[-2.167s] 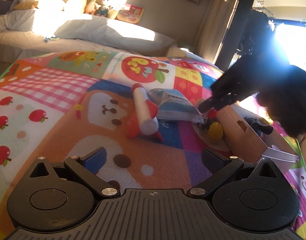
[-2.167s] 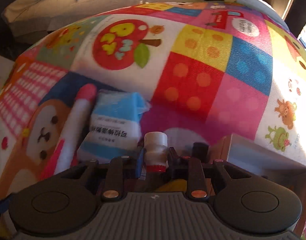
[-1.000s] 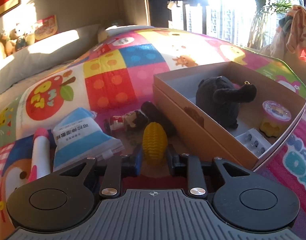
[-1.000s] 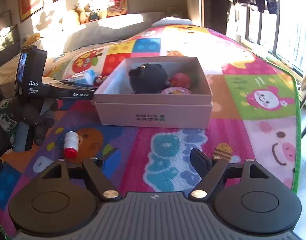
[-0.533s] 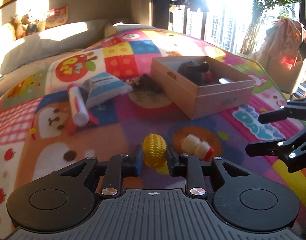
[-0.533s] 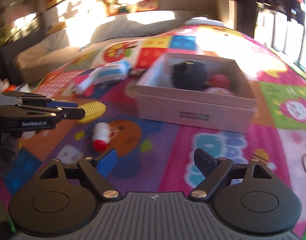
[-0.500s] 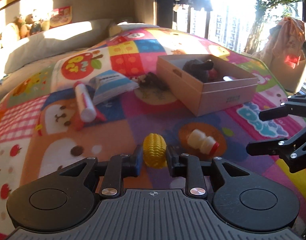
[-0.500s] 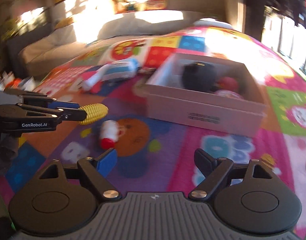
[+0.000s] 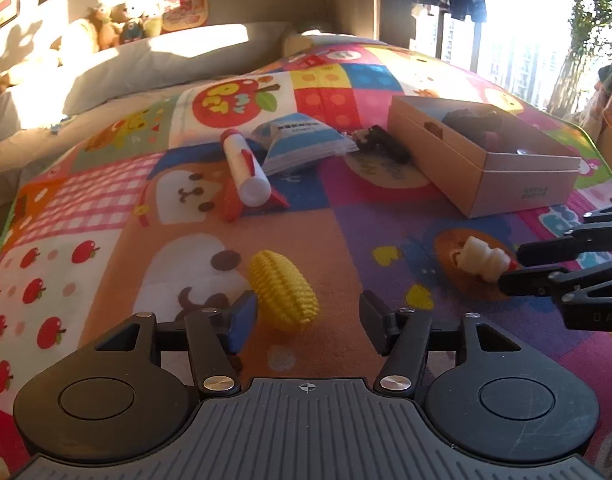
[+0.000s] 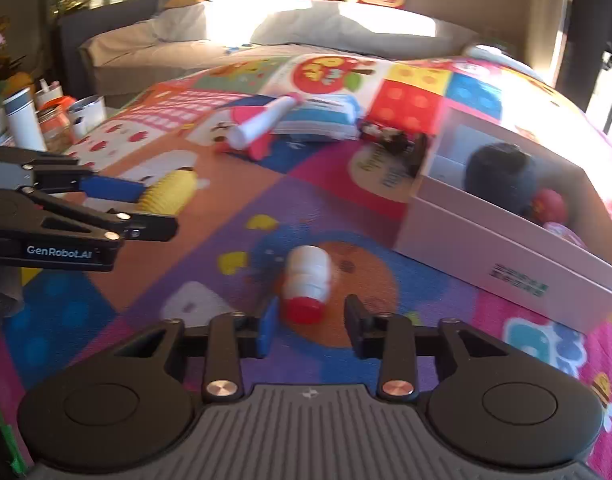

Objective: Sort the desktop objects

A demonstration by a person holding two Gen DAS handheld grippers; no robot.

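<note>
The yellow toy corn (image 9: 283, 297) lies on the patchwork play mat (image 9: 117, 200), right against the blue pad of the left gripper (image 9: 308, 316), whose jaws are opening and tilted down at the mat; its other finger stands clear of the corn. A bit to the right, the small white bottle (image 10: 309, 282) with a red cap lies on its side between the fingers of the right gripper (image 10: 310, 322), also angled down, jaws closing with a gap left on the far side. The left gripper's body reads "GenRobot.AI". Further back sits the cardboard box (image 9: 518, 184), and past the corn a blue-and-white packet (image 9: 301, 140) with print too small to read.
</note>
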